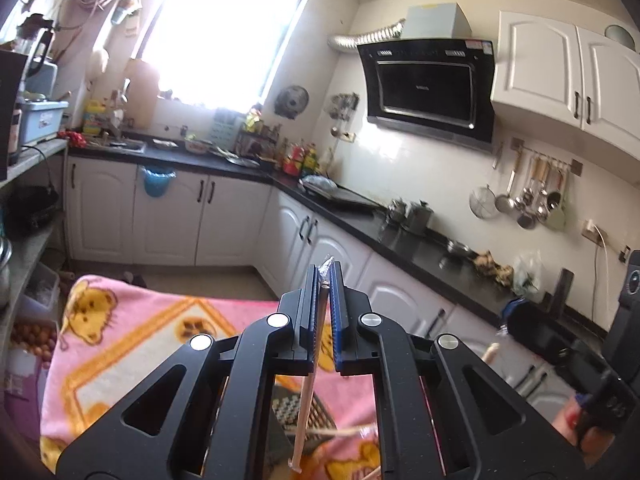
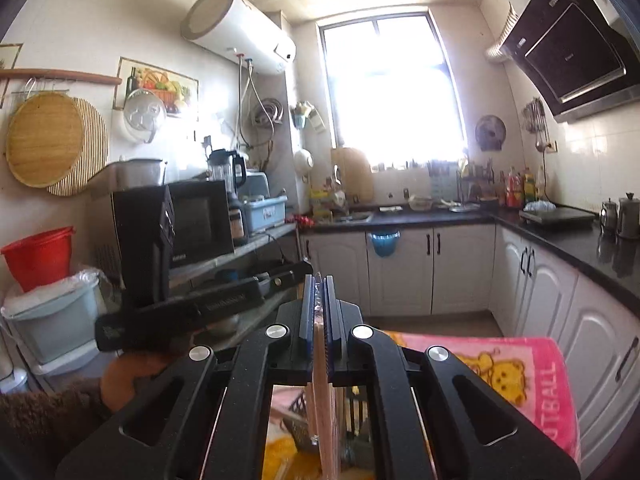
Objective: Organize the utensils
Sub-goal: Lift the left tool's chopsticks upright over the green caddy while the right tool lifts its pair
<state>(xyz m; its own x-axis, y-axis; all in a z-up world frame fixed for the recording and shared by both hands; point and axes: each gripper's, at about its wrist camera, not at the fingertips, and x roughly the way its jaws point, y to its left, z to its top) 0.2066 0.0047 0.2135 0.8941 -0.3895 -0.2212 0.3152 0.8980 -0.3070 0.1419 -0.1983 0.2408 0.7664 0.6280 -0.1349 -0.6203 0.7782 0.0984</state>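
In the left wrist view, the wooden chopstick (image 1: 305,400) clamped in the left gripper (image 1: 325,280) is hidden where it passes between the blue pads, and its wrapper tip is too crumpled to read. The dark basket (image 1: 308,416) below shows only through the gap in the frame. At the right edge, the right gripper (image 1: 624,320) is cut off and blurred. In the right wrist view, the wrapped chopsticks (image 2: 322,400) run out of frame at the bottom, and the person's sleeve (image 2: 44,412) is cropped near left.

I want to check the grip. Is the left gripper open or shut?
Shut: the left gripper has its blue pads clamped on wrapped chopsticks hanging below.
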